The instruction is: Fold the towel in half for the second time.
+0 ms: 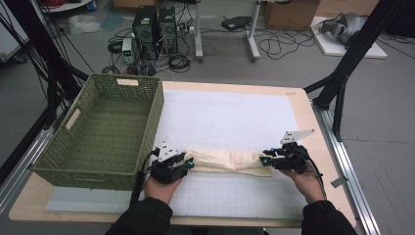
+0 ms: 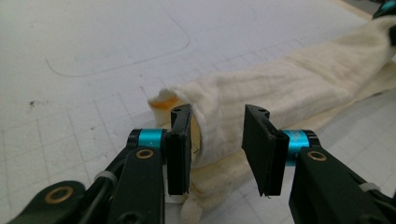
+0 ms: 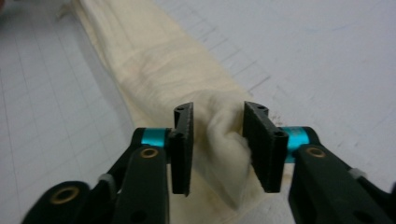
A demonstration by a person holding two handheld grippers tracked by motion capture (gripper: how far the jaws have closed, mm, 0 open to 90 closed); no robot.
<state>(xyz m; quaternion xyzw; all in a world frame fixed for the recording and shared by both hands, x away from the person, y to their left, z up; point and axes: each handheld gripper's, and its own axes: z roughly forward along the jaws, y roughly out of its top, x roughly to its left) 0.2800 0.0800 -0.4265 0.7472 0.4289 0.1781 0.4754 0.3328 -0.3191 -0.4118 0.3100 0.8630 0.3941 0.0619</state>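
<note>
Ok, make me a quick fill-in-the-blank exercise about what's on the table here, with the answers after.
1. The cream cloth lies folded into a long strip between the two ____.
2. The woven basket left of the cloth is ____ in colour.
3. The left gripper has its jaws ____ around the cloth's end.
4. The cloth rests on a white ____-lined mat.

Missing words: grippers; green; open; grid

The folded cloth [image 1: 227,160] lies across the desk's [image 1: 303,122] near half (on the mat [image 1: 230,117]); the basket [image 1: 105,129] stands left of it; one hand-held gripper at each end.
</note>
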